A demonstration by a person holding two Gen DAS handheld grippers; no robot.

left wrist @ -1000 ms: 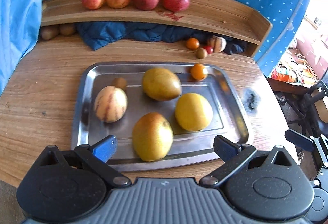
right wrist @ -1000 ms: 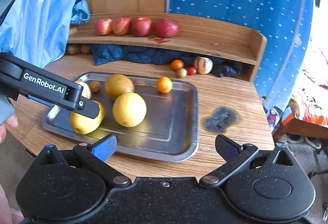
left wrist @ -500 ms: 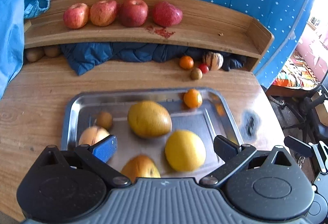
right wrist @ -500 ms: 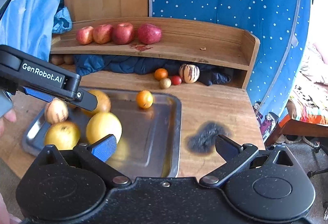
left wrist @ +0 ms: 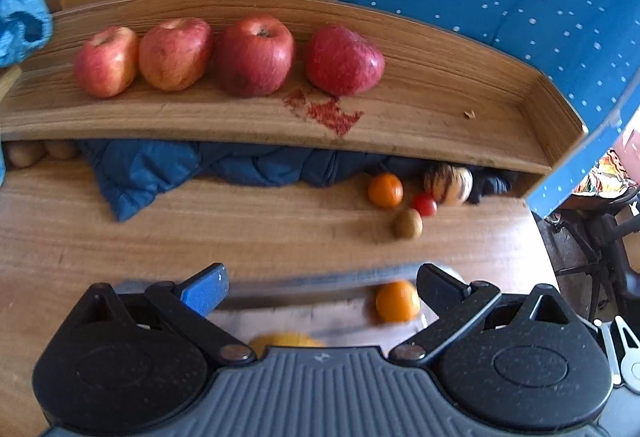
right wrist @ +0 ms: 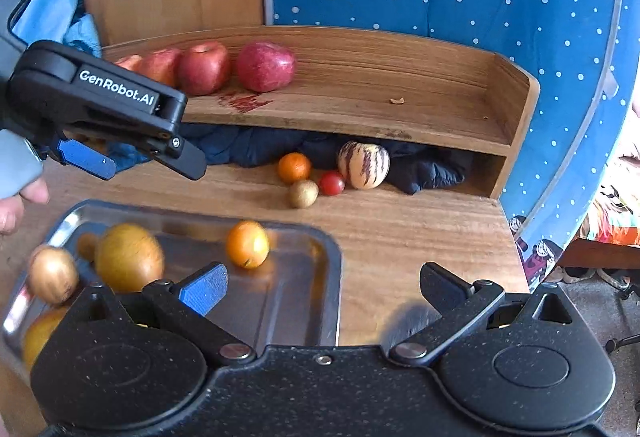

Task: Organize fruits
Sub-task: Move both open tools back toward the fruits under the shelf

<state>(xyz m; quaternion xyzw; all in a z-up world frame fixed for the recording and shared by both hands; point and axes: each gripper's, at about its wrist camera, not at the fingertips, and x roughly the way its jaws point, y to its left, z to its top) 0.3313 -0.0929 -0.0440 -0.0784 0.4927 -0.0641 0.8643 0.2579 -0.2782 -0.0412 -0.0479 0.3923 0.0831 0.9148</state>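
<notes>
Here, both grippers hang spread and empty over a wooden table (right wrist: pixel 400 229). The left gripper (left wrist: pixel 320 291) hovers above the far edge of a steel tray (right wrist: pixel 316 269), facing a shelf (left wrist: pixel 420 117) where four apples (left wrist: pixel 256 55) sit in a row. The right gripper (right wrist: pixel 322 287) is over the tray's right end. A small orange (right wrist: pixel 247 244) and several blurred yellow fruits (right wrist: pixel 129 257) lie in the tray. Under the shelf, beside a blue cloth (left wrist: pixel 160 173), rest another orange (right wrist: pixel 295 167), a tomato (right wrist: pixel 331 183), a brown fruit (right wrist: pixel 304 193) and a striped melon (right wrist: pixel 363 165).
</notes>
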